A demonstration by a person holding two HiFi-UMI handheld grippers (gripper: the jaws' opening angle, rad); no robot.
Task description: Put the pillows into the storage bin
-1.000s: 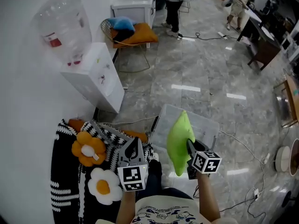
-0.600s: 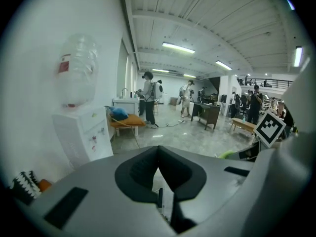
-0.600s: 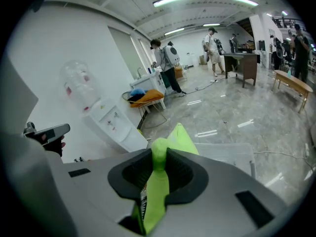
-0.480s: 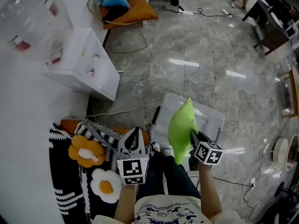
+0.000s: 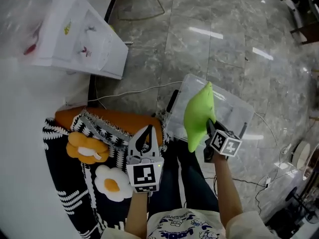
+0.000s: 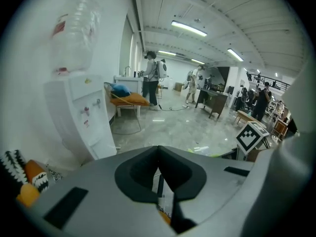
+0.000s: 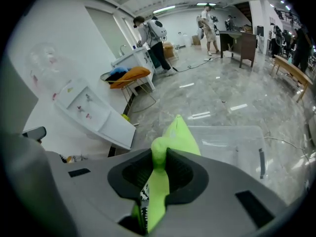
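A lime-green pillow hangs from my right gripper, which is shut on its lower edge. It hangs over the near left part of the clear plastic storage bin on the floor. In the right gripper view the green pillow is pinched between the jaws of the right gripper, with the bin beyond. My left gripper is shut and holds nothing, above the seat's edge. An orange flower pillow and a white flower pillow lie to its left.
The flower pillows rest on a black-and-white throw beside an orange cushion. A white water dispenser stands at the far left. Cables run over the marble floor. A chair with cushions and people stand far off.
The view has tilted further down toward the floor. The right gripper has carried the green pillow slightly forward over the bin. The left gripper has stayed shut in about the same place.
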